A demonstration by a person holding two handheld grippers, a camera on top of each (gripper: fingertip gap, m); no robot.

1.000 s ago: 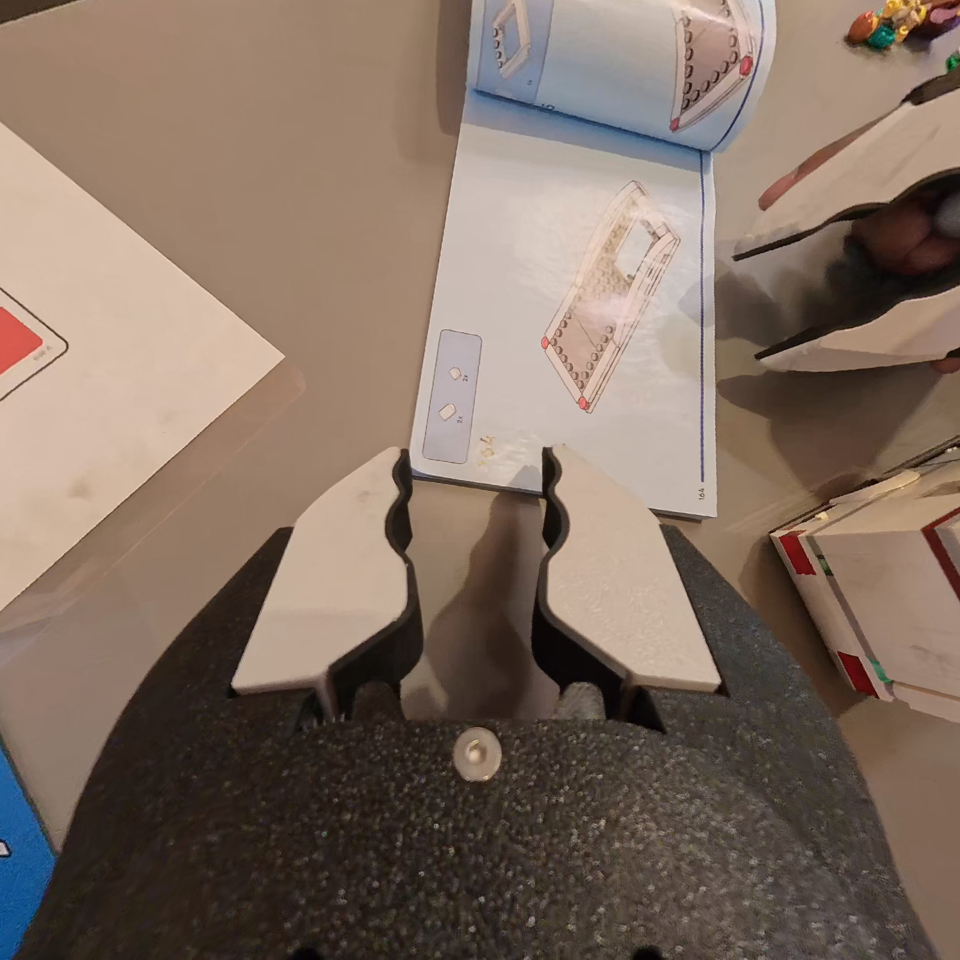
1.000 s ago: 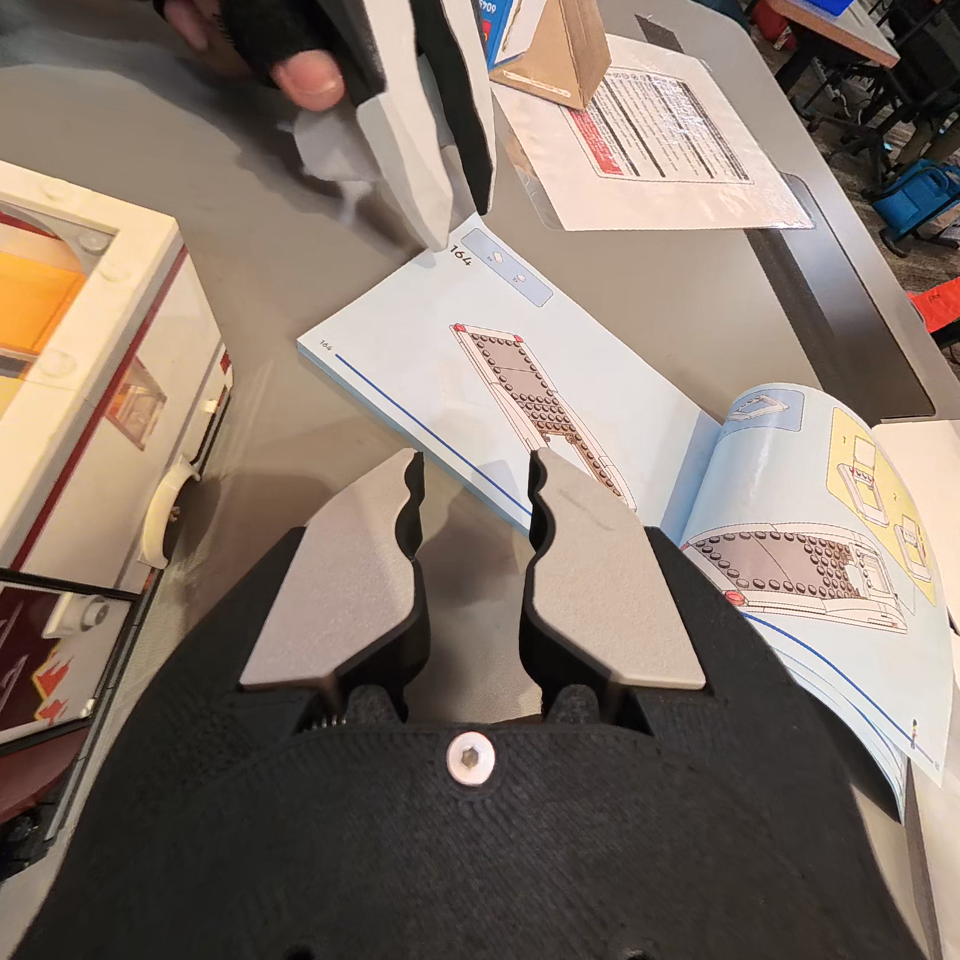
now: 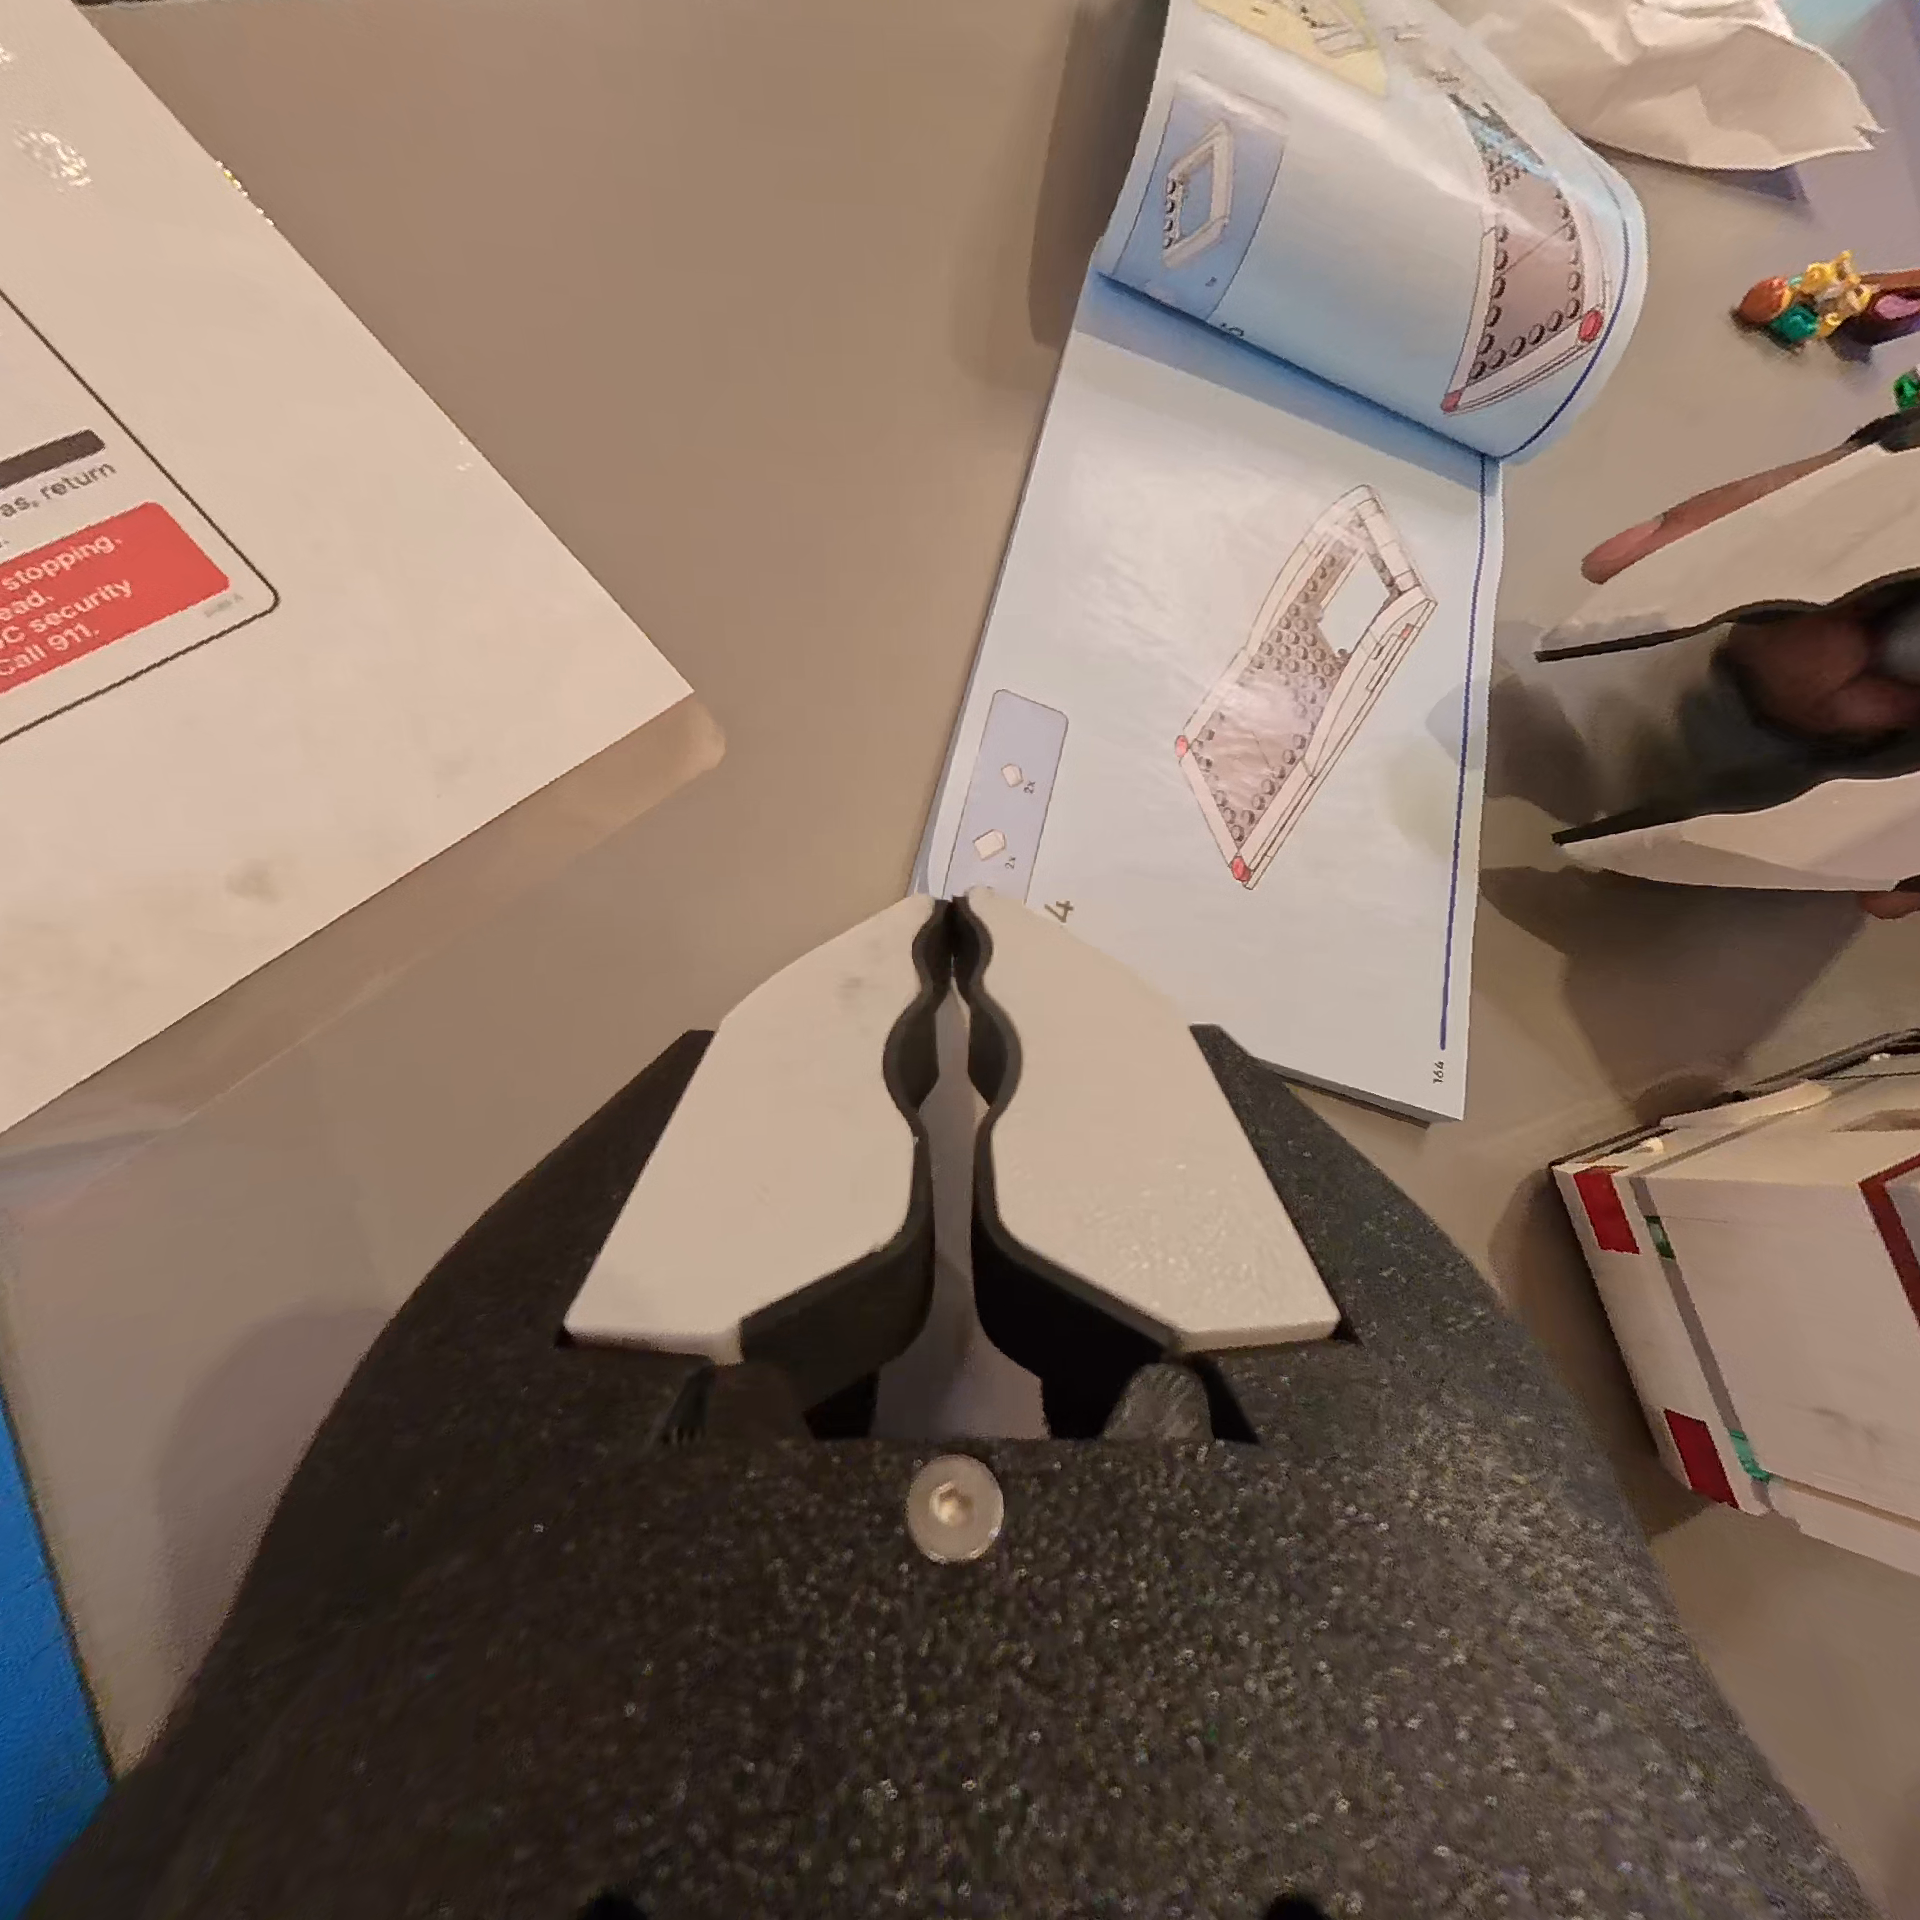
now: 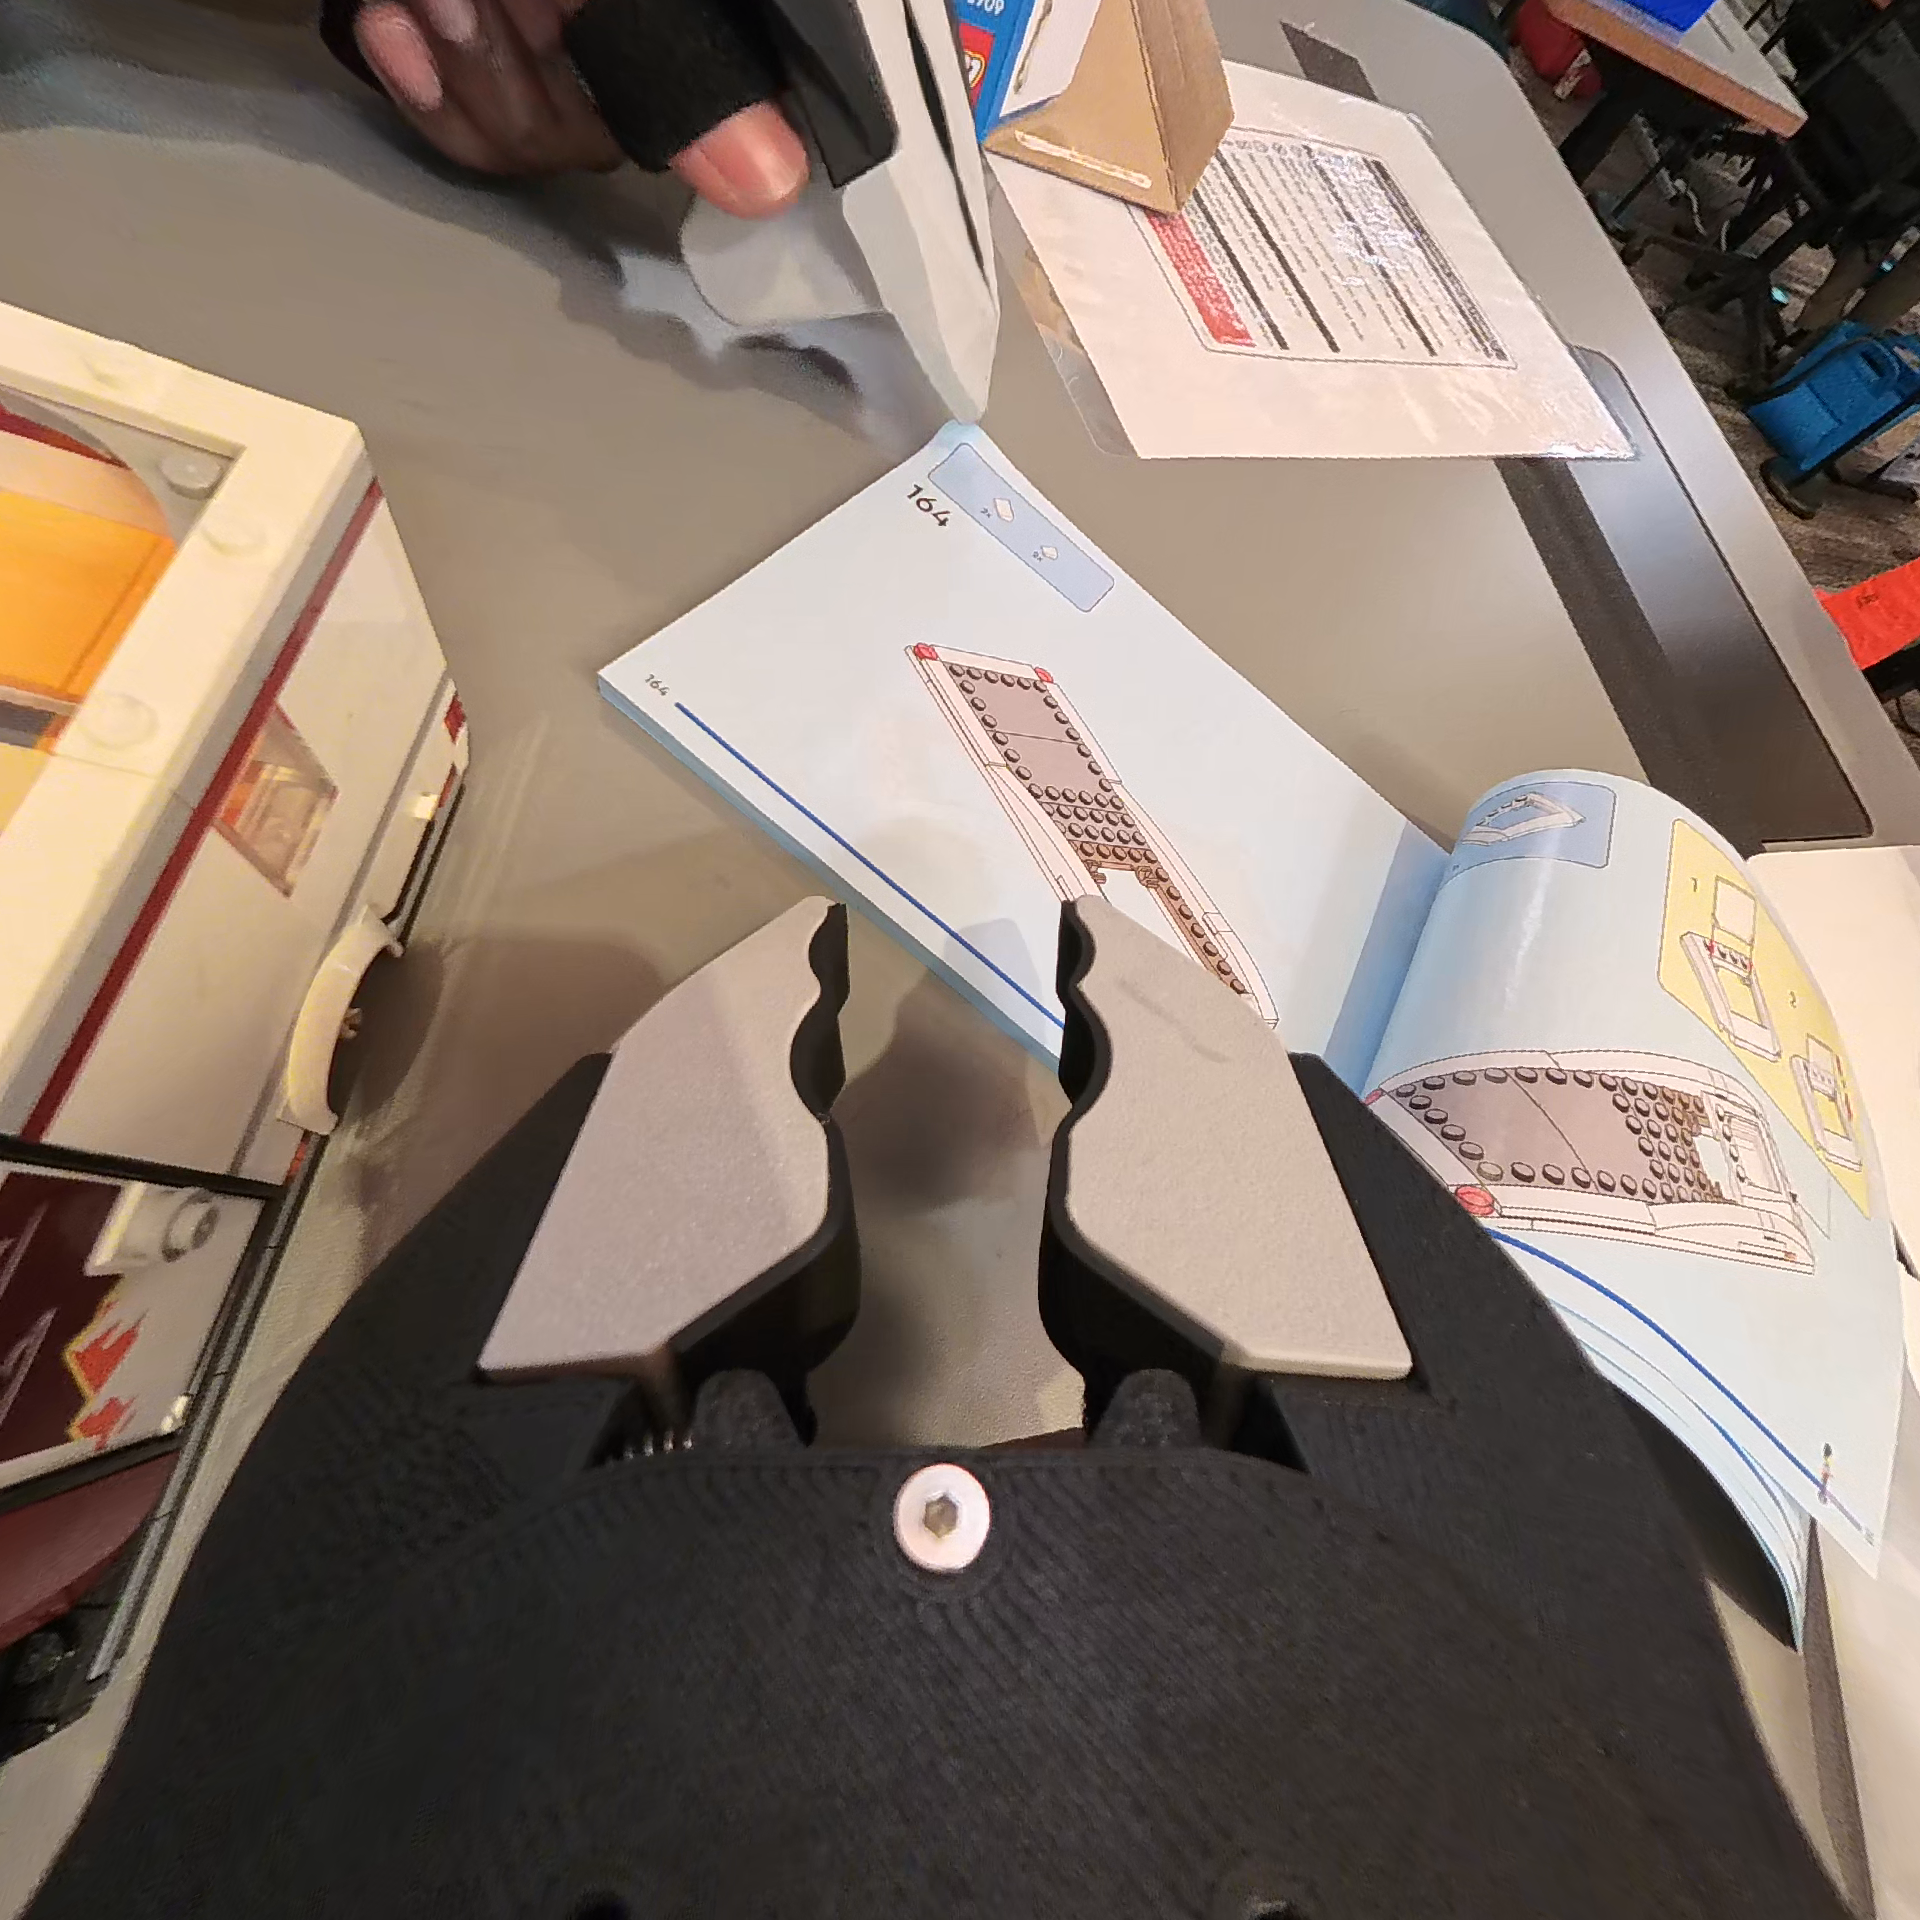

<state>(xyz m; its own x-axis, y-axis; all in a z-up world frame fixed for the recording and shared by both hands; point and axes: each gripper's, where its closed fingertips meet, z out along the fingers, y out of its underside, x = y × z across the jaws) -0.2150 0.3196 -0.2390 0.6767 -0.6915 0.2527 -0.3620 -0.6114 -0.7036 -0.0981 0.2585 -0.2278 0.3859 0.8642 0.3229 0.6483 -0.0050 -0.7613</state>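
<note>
- Fingers (image 3: 862,997) of the left gripper (image 3: 954,920) are pressed together at the tips, right at the near corner of the open instruction booklet (image 3: 1247,644); whether a page corner is pinched between them cannot be told.
- Seen from the right wrist view, the same left gripper (image 4: 961,400) points down at the far corner of the booklet (image 4: 935,727), with a hand (image 4: 582,94) in a black fingerless glove behind it.
- Fingers (image 4: 707,1122) of the right gripper (image 4: 951,914) stand moderately apart with nothing between them, hovering over the booklet's near edge; bench (image 4: 623,499) surface shows through the gap.
- The booklet lies flat on the grey bench, light blue pages up, its right-hand pages curling upward (image 4: 1662,1039).
- A white brick-built model with red stripes and an orange window (image 4: 208,727) stands just left of the right gripper, near the booklet.
- A laminated printed sheet (image 4: 1330,291) lies beyond the booklet, a cardboard box (image 4: 1122,114) touching its far end.
- Small coloured bricks (image 3: 1829,301) and crumpled white paper (image 3: 1683,83) lie farther off.
</note>
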